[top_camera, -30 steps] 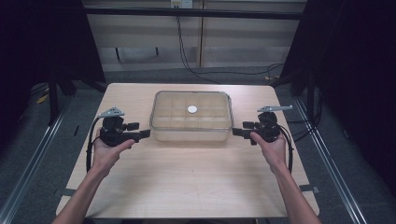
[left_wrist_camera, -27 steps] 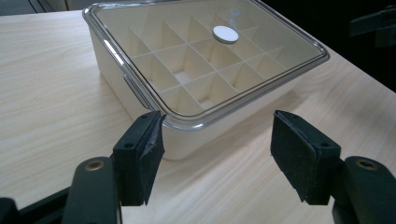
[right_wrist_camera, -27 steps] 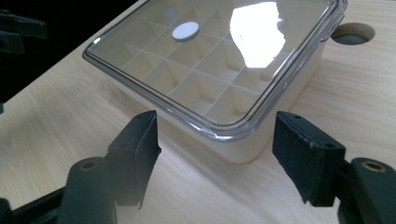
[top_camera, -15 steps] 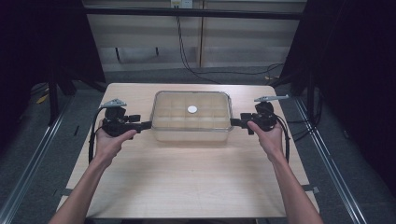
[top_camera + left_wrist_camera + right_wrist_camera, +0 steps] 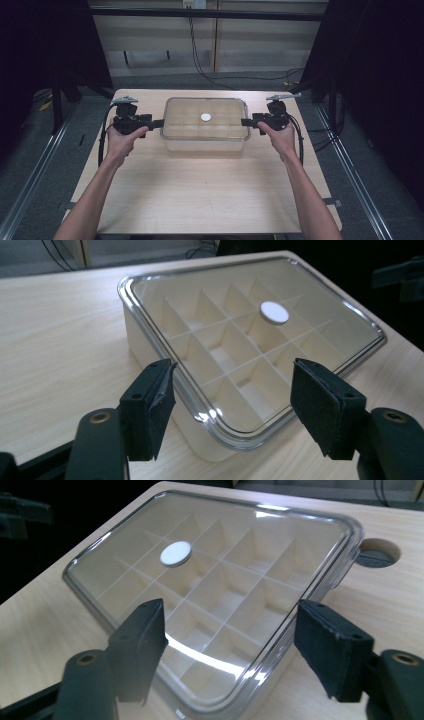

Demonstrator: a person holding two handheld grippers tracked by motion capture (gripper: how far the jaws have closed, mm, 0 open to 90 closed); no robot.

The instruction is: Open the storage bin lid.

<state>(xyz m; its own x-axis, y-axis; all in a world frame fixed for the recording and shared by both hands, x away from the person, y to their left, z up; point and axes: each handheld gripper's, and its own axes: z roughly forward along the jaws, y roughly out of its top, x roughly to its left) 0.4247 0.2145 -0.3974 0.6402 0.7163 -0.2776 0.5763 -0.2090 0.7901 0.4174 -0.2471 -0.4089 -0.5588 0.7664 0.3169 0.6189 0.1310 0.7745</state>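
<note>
Left gripper (image 5: 156, 122): jaws spread wide, nothing clamped; tips at the left short end of the divided storage box (image 5: 205, 125). In the left gripper view (image 5: 232, 395) the two black pads straddle the near corner of the box's clear lid (image 5: 250, 335), one to each side, apart from the rim. Right gripper (image 5: 246, 122): likewise released, tips at the right short end. In the right gripper view (image 5: 230, 640) its pads flank the lid's near corner without touching it.

Box sits mid-width on the light wooden table (image 5: 200, 200), toward the far half, long sides parallel to the table's front edge. Far rim lies near the table's back edge. Wide bare tabletop in front of the box, between the forearms. Narrower strips of table remain outside each hand, toward the left and right edges. A round cable hole (image 5: 379, 553) in the tabletop sits just beside the box's far corner, seen in the right gripper view.

Count: one box, one lid, one white round disc (image 5: 205, 117) at the lid's centre, two grippers, two hands. Dividers under the lid make a grid of compartments; exact number not clear.

Against half a second ago: both grippers have closed inward from the sides to the box ends. Box has not shifted.
</note>
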